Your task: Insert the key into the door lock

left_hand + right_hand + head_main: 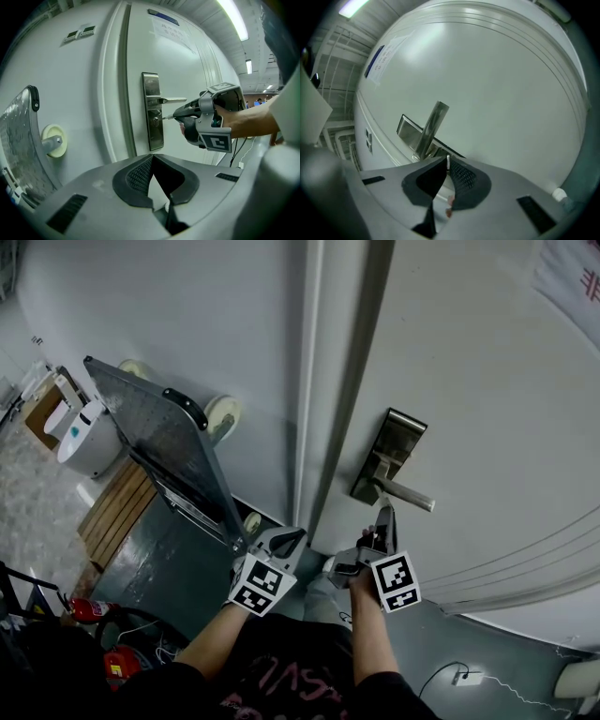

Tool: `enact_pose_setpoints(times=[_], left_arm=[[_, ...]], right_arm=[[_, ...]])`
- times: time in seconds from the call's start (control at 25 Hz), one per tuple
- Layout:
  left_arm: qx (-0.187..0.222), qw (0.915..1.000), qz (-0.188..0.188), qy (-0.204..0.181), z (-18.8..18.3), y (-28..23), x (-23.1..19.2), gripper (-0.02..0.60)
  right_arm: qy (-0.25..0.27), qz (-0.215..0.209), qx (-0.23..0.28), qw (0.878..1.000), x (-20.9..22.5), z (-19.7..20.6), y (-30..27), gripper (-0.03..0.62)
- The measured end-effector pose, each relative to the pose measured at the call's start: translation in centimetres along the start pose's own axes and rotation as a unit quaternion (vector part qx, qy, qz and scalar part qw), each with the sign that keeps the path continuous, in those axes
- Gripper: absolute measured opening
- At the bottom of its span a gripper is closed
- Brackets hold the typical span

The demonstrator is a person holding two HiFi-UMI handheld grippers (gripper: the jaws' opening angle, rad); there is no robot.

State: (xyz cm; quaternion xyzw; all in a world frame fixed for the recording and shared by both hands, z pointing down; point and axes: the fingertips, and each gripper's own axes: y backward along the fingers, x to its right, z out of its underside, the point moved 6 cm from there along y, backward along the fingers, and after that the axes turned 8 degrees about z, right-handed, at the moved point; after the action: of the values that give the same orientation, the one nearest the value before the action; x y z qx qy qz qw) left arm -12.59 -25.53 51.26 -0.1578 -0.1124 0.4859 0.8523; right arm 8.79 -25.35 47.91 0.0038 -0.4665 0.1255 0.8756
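The steel lock plate point(391, 456) with its lever handle point(405, 492) sits on the white door point(487, 409). In the left gripper view, the keyhole point(155, 120) lies below the handle point(171, 100). My right gripper point(384, 517) is shut on a thin metal key point(168, 117), which points at the keyhole with its tip just short of it. In the right gripper view, the key blade point(448, 162) sticks out between the closed jaws, under the handle point(431, 129). My left gripper point(289, 542) hangs back left of the door edge, jaws together and empty.
A folded metal platform cart point(164, 451) with wheels point(223, 414) leans on the wall at left. Below it are a wooden pallet point(117, 507), a white bin point(82, 435) and red fire extinguishers point(89, 610). A cable and socket point(466, 677) lie on the floor.
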Motion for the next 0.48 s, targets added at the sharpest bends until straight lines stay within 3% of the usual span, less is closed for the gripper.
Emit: enact_pose_setpoints(times=[0.48], left_arm=[[-0.009, 0.9999, 0.007, -0.006, 0.79, 0.38, 0.25, 0.012]], right_arm=[[-0.019, 0.012, 0.026, 0.999, -0.28, 0.83, -0.47, 0.078]])
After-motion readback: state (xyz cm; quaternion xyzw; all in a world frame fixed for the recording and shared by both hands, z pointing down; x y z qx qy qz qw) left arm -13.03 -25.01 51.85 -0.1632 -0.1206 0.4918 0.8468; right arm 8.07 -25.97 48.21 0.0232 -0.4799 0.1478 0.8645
